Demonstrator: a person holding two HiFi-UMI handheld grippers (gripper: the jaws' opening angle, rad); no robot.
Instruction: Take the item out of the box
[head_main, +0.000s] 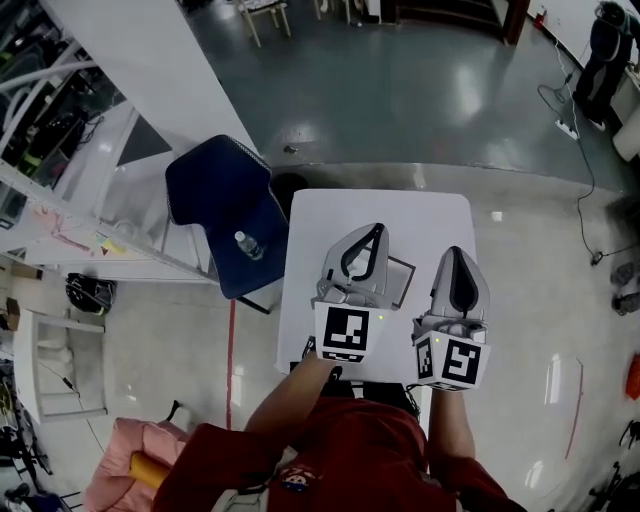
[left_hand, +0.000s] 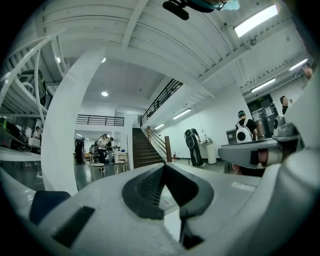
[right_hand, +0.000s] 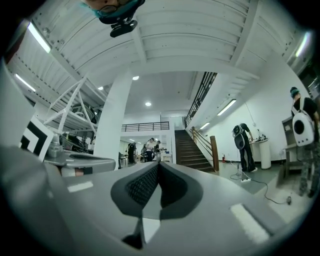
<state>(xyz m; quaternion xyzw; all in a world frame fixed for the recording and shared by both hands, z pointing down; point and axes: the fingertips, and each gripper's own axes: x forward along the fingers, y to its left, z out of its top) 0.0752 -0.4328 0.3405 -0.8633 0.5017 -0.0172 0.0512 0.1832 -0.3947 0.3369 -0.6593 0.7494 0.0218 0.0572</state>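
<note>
Over a small white table (head_main: 440, 215) I hold both grippers side by side, pointing level and away from me. A flat white box (head_main: 401, 283) with a dark rim lies on the table, mostly hidden under my left gripper (head_main: 377, 231). That gripper is shut with nothing in it; in its own view the left gripper (left_hand: 164, 165) shows its tips meeting. My right gripper (head_main: 455, 253) hovers just right of the box, also shut and empty, and the right gripper (right_hand: 158, 163) looks out into the hall. No item inside the box is visible.
A dark blue chair (head_main: 215, 190) stands left of the table with a water bottle (head_main: 248, 245) on its seat. White shelving (head_main: 60, 150) runs along the far left. A cable (head_main: 585, 180) trails on the floor at right. People stand far off near a staircase (left_hand: 145, 152).
</note>
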